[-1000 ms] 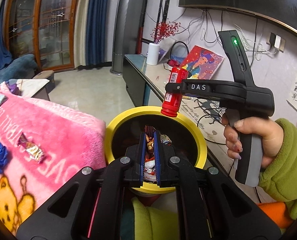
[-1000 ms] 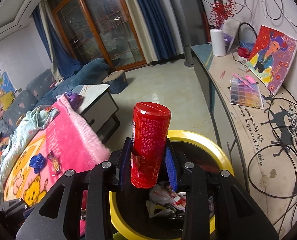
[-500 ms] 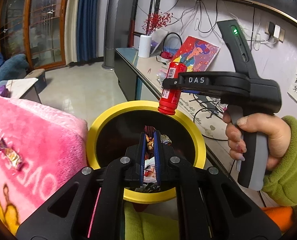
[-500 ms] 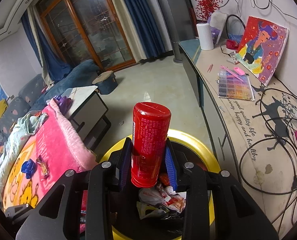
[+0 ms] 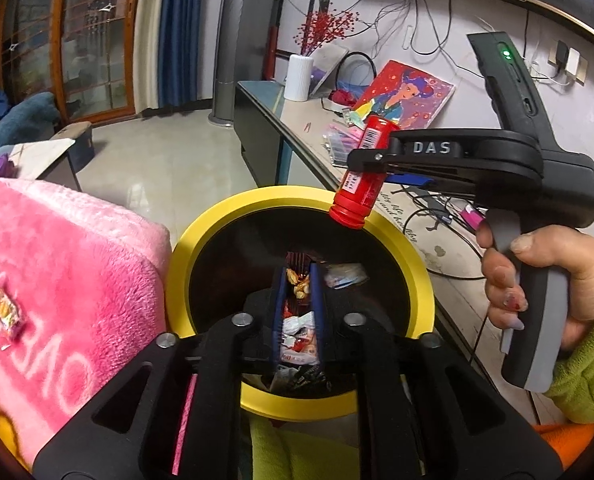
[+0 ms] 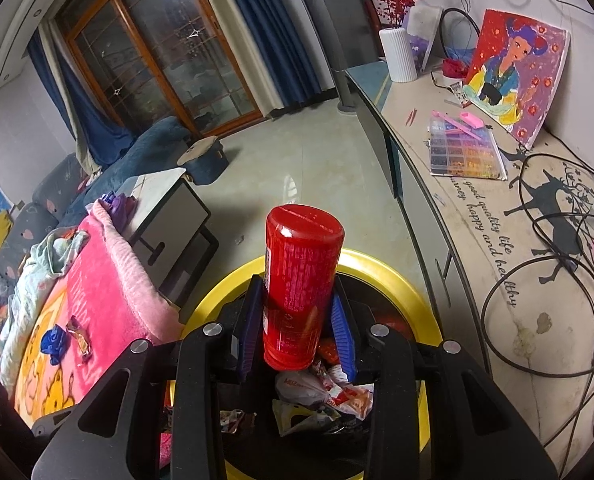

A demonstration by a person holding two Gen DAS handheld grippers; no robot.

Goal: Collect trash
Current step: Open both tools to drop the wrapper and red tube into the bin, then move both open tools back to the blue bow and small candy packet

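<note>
A yellow-rimmed black bin (image 5: 217,232) with several wrappers inside fills the lower middle of both views. My left gripper (image 5: 299,276) hangs over its mouth and its jaws are opening. A gold and dark red candy wrapper (image 5: 299,282) still sits between the tips, and the blue pads stand apart from it. My right gripper (image 6: 297,308) is shut on a red cylindrical bottle (image 6: 301,272), held upright over the bin rim (image 6: 397,276). In the left wrist view that bottle (image 5: 359,184) tilts above the far rim, gripped by the right gripper (image 5: 371,160) in a person's hand (image 5: 537,280).
A pink blanket (image 5: 77,260) lies left of the bin with a candy wrapper (image 5: 1,308) on it. A blue scrap (image 6: 55,344) and another wrapper (image 6: 79,336) lie there too. A long cabinet (image 6: 477,240) with cables, a bead box and a painting runs along the right.
The left jaws have parted from nearly closed to a visible gap around the wrapper. Both grippers have dropped closer to the bin. The red bottle stays gripped.
</note>
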